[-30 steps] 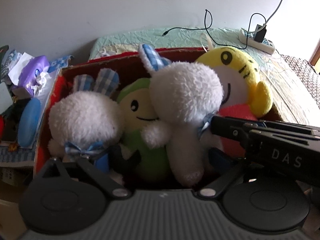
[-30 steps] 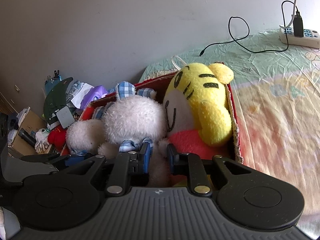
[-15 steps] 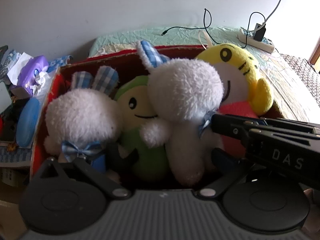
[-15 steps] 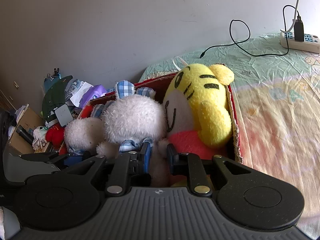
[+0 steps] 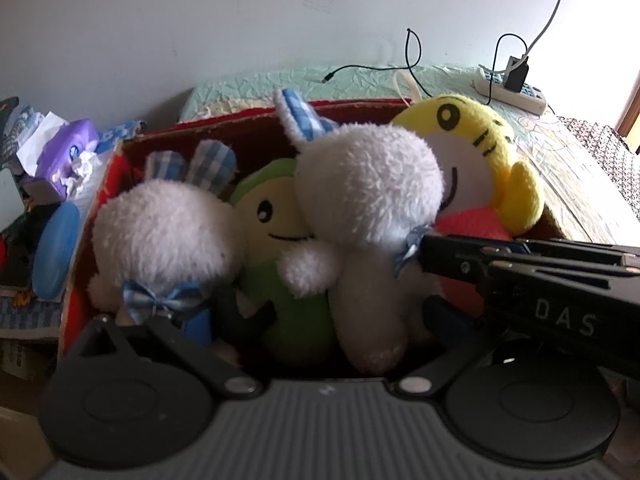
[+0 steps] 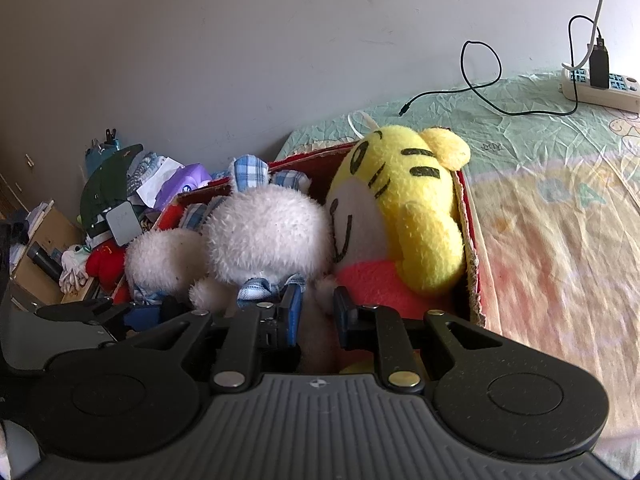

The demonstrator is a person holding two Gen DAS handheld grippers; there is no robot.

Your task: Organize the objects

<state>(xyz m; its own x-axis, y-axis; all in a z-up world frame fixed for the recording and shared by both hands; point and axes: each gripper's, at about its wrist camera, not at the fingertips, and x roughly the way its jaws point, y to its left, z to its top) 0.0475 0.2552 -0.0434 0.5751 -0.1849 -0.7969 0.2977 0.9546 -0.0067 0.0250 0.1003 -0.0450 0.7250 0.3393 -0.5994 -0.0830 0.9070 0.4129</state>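
A red cardboard box on the bed holds several plush toys. The taller white bunny with blue checked ears leans against a yellow tiger. A green toy and a second white bunny sit to its left. My right gripper is shut on the taller bunny just below its bow; in the left wrist view it comes in from the right. My left gripper stands open and wide over the box front, its fingers either side of the green toy and the bunny's leg.
A white power strip with a black cable lies on the crinkled bed sheet behind and right of the box. A purple tissue pack and mixed clutter crowd the left side. A wall stands close behind.
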